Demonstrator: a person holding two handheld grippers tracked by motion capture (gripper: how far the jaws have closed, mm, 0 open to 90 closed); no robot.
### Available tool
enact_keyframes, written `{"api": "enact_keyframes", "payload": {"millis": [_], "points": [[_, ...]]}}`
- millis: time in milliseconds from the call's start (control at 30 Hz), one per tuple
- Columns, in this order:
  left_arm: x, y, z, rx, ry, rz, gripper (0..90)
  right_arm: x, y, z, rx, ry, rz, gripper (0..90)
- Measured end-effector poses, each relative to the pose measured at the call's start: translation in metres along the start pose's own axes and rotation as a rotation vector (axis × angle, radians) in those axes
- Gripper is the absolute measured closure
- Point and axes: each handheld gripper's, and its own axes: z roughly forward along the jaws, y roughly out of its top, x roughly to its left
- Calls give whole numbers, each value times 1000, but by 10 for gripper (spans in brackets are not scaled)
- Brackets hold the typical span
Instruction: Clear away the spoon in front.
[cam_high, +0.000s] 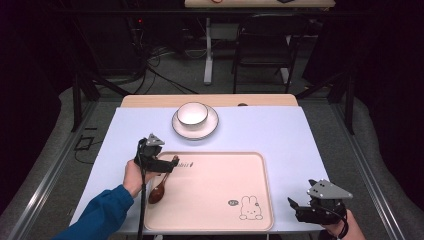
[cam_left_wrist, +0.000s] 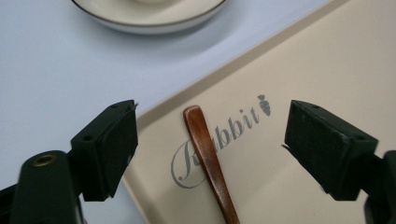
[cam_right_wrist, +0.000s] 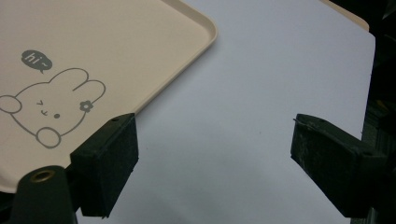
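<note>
Left gripper view alone shows left hand-held gripper (cam_left_wrist: 210, 149) gaping, empty, above spoon (cam_left_wrist: 208, 158) handle.

The brown wooden spoon (cam_left_wrist: 208, 158) lies flat along the beige tray's (cam_left_wrist: 327, 70) left edge.

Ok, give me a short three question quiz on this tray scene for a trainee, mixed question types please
1. True or false: the brown wooden spoon lies on the beige rabbit-print tray.
2. Multiple choice: the white bowl stands on A) the tray, B) a white saucer, C) the bare lilac table cover.
3. Short answer: how do the jaws of the left gripper stand, and is anything clamped?

Key:
1. True; its handle crosses the word Rabbit.
2. B.
3. Wide apart, clamping nothing; the spoon lies on the tray in the gap between them, touching neither. The right gripper is open too, over the table cover beside the tray.
</note>
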Motion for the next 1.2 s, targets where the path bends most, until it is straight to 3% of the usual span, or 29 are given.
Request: {"api": "enact_keyframes", "payload": {"millis": [167,300,367,600,933,1100,1200], "points": [[-6,3,-22,-63,27,55,100,0,0,0,-1,0,3,143],[-10,-1,-43,-103,41,69,87,0,0,-1,-9,7,1,143],[-11,-2,-46,-99,41,72,90,0,0,-1,-14,8,-1,143],[-12,-18,-71,-153,54,82,66,0,-1,-2,-27,14,-2,143],[-14,-50,-83,-151,23,70,3,0,-1,-2,-26,15,-3,143],[-16,-62,-89,-153,50,87,2,0,-1,-2,-23,14,0,143],[-15,-69,-90,-164,59,67,2,0,-1,-2,-23,14,-2,143]]}}
